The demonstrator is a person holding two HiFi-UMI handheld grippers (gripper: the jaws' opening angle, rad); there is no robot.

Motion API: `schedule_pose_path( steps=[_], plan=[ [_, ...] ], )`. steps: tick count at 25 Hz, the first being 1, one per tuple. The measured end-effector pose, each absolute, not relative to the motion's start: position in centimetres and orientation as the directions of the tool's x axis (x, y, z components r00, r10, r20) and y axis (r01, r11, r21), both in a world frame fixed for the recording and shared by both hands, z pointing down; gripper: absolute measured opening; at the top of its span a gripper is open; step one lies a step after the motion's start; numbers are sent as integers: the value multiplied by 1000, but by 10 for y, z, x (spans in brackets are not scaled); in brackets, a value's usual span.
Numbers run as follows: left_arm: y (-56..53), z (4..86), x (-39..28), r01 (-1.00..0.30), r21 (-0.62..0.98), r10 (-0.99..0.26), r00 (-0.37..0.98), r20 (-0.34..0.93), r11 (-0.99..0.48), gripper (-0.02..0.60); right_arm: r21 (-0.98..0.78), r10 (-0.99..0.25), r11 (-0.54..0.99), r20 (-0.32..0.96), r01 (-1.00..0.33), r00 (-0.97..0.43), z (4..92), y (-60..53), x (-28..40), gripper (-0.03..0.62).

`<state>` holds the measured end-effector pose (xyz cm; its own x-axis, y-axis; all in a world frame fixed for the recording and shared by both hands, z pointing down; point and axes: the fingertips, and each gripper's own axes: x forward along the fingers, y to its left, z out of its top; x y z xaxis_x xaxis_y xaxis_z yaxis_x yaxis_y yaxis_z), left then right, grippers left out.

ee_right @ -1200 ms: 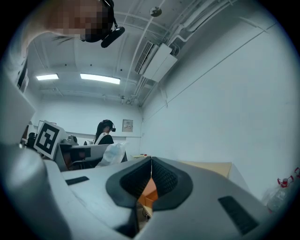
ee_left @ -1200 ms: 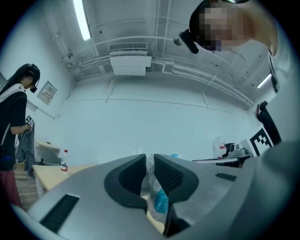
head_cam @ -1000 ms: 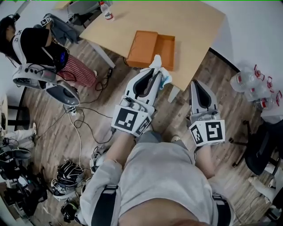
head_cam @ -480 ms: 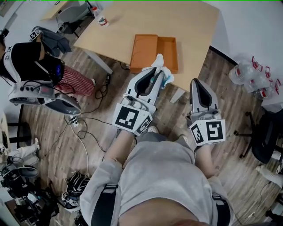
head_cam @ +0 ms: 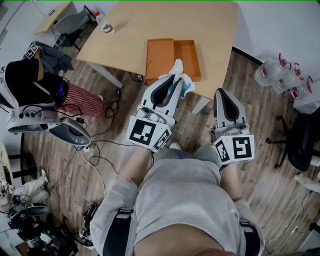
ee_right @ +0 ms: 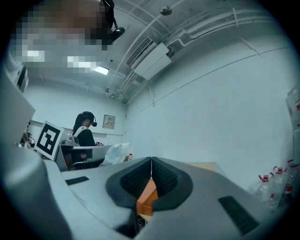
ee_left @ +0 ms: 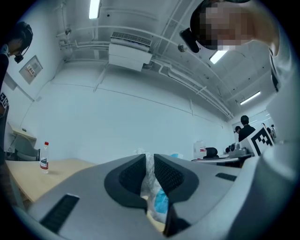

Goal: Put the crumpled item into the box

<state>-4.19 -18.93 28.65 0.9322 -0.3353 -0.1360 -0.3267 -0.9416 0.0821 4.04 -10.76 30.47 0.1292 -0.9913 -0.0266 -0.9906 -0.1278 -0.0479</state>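
A lab-like office workroom: ceiling-mounted white air-conditioning unit [ee_left: 129,49], fluorescent strip lights [ee_left: 94,7], a pale wooden table [head_cam: 150,25], a black swivel chair [head_cam: 302,145], loose black cables [head_cam: 118,98] strewn across brown wood-plank flooring [head_cam: 255,95]

A light wooden table [head_cam: 200,30] is carrying an open orange box [head_cam: 172,57], which is sitting close to its near edge. A water bottle [head_cam: 104,26] is standing well apart from it, over by the left edge.

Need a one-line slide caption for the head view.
Left gripper holds the crumpled item near the open orange box on the table; right gripper shut.
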Motion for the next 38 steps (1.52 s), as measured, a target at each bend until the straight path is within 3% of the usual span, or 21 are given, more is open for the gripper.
schedule_pose_path(
  steps=[14,38],
  plan=[
    [-202,285,-32,-350,88,-359,923,-137,-933,64,-48,-994,-100,-35,-994,102,302,-124,54,11],
    [-267,286,46,-538,98,-546,828,-125,-838,64,-37,-990,136,-34,-990,-135,296,-217,142,11]
  ],
)
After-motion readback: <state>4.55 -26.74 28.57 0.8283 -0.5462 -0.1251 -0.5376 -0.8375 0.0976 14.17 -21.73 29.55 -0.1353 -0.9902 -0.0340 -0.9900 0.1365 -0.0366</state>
